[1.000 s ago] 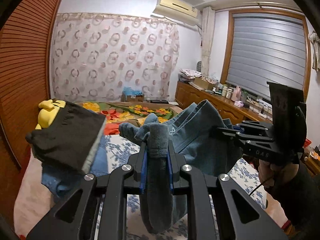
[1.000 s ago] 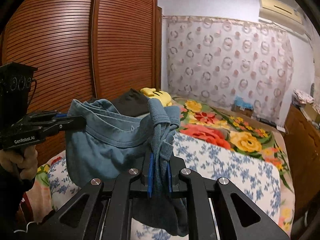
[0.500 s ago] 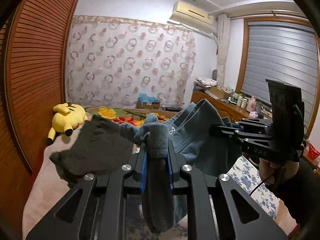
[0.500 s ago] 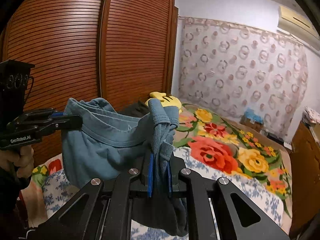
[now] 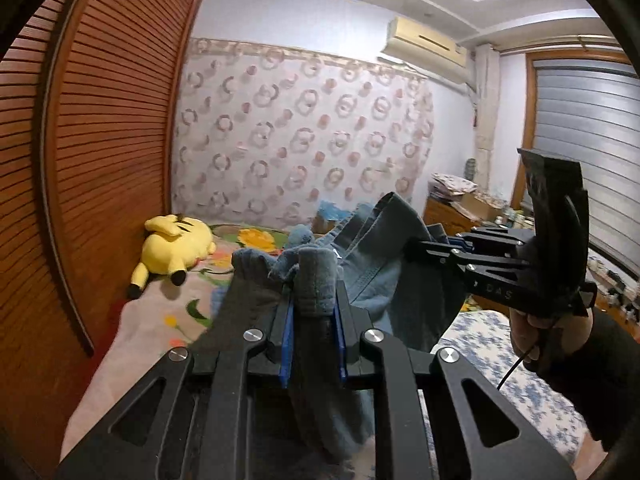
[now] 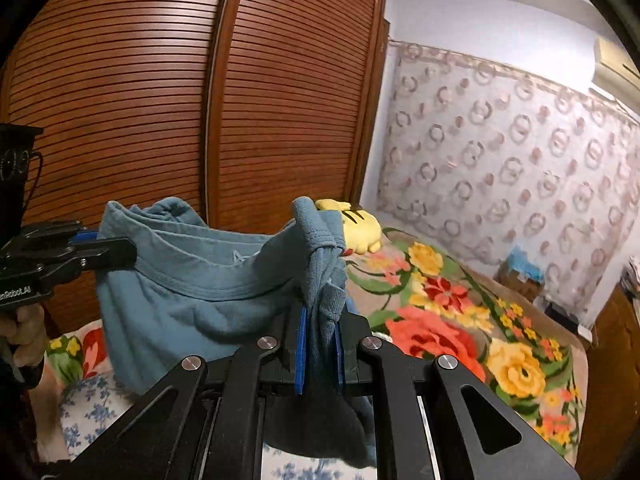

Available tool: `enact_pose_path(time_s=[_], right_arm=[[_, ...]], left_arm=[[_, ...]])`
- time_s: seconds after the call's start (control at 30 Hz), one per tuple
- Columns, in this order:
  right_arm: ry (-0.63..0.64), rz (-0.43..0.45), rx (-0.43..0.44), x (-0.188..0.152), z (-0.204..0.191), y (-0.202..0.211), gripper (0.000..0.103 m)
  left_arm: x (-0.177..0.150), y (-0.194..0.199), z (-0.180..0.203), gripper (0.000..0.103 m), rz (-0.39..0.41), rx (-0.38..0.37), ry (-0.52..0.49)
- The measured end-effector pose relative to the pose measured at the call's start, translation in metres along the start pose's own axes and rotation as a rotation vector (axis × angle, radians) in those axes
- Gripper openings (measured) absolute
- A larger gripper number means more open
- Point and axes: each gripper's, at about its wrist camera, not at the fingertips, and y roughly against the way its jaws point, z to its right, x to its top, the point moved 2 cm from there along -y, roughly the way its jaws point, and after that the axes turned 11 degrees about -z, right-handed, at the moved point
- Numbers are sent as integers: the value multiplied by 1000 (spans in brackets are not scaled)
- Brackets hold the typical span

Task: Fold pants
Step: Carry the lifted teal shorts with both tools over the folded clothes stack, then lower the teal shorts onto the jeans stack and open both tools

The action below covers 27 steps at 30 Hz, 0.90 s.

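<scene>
Your left tongs (image 5: 313, 336), marked "GenRobot.AI", and right tongs (image 6: 319, 344) both pinch the soft blue pants (image 6: 192, 292) above the bed (image 6: 460, 320).

Your bed (image 6: 440, 320) wears a floral blanket (image 6: 432, 336) with red and yellow blooms. At about 11 o'clock in your left wrist view, a yellow plush toy (image 5: 176, 246) lies on it beside the wardrobe; a blue-flowered white sheet (image 5: 480, 332) covers the 4 o'clock part.
</scene>
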Motion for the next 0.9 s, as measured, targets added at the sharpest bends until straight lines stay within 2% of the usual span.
enact_pose_path(time_s=[0.13, 0.33, 0.53, 0.87, 0.9], right_arm=[[47, -15, -1, 8, 2, -26, 11], [111, -53, -3, 19, -1, -67, 11], [109, -69, 31, 33, 0, -92, 11], [83, -126, 63, 39, 10, -114, 12], [75, -128, 64, 41, 12, -115, 19]], left_arm=[[-11, -7, -11, 18, 18, 63, 19], [-22, -13, -20, 18, 25, 109, 53], [-30, -19, -26, 18, 6, 170, 69], [-43, -28, -35, 20, -40, 177, 114], [-43, -28, -35, 20, -41, 178, 114]])
